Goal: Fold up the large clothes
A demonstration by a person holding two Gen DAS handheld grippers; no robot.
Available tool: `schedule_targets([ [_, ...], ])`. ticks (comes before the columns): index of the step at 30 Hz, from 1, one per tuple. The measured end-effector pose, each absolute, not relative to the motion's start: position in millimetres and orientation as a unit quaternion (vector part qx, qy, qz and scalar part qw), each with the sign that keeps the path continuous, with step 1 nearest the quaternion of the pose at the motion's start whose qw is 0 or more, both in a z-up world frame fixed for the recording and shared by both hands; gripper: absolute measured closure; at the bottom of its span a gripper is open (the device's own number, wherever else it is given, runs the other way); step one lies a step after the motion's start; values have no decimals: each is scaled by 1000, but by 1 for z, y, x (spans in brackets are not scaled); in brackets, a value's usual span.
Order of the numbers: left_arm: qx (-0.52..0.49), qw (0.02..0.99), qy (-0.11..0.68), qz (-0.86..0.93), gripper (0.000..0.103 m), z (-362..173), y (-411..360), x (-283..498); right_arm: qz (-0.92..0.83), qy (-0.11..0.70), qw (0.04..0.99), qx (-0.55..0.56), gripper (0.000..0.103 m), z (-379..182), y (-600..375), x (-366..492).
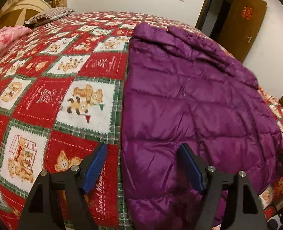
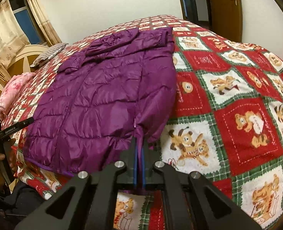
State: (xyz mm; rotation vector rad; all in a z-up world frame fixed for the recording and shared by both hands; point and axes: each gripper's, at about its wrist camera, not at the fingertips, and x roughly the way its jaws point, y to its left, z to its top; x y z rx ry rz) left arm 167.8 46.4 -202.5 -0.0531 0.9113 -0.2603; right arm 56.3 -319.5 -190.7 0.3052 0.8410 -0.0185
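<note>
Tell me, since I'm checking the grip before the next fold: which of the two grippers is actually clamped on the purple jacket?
The right gripper: its blue pads are pinched shut on the purple jacket hem. The left gripper stands open, gripping nothing.

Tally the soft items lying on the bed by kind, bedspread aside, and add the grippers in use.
Purple puffer jacket: 1
Striped pillow: 1
Pink floral quilt: 1
Grippers: 2, the left gripper open over the jacket's near edge, the right gripper shut on the jacket's hem
Total: 5
All lie on the red teddy-bear bedspread.
</note>
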Motion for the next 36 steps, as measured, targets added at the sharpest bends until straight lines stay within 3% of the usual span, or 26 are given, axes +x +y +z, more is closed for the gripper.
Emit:
schedule_targets([
  [6,-6,888,430,-161,26,-204,35,151,-11,411,899,154,98,-196,-321,55],
  [7,-8,888,428,-170,33,-203,33,147,-11,410,899,153,98,-195,-321,54],
  [8,0,886,427,-180,67,-203,30,144,-10,408,900,153,98,-195,-321,54],
  [9,18,884,429,-188,89,-201,26,141,-10,406,901,154,98,-194,-321,53],
  [11,19,887,413,-205,96,-189,25,137,-6,395,906,156,98,-188,-321,51],
  [21,-26,913,310,-263,97,-62,48,127,34,287,944,160,99,-93,-330,33],
  [28,2,927,272,-258,98,-34,32,202,29,234,963,129,99,-40,-347,97],
  [32,22,935,266,-234,88,-46,21,264,14,226,965,130,99,-31,-361,153],
  [34,39,941,269,-202,59,-54,14,291,11,227,964,140,99,-31,-368,185],
  [35,44,947,262,-180,35,-56,12,301,4,228,964,139,99,-32,-370,201],
  [36,43,952,250,-172,21,-57,12,305,2,228,963,141,99,-33,-373,207],
])
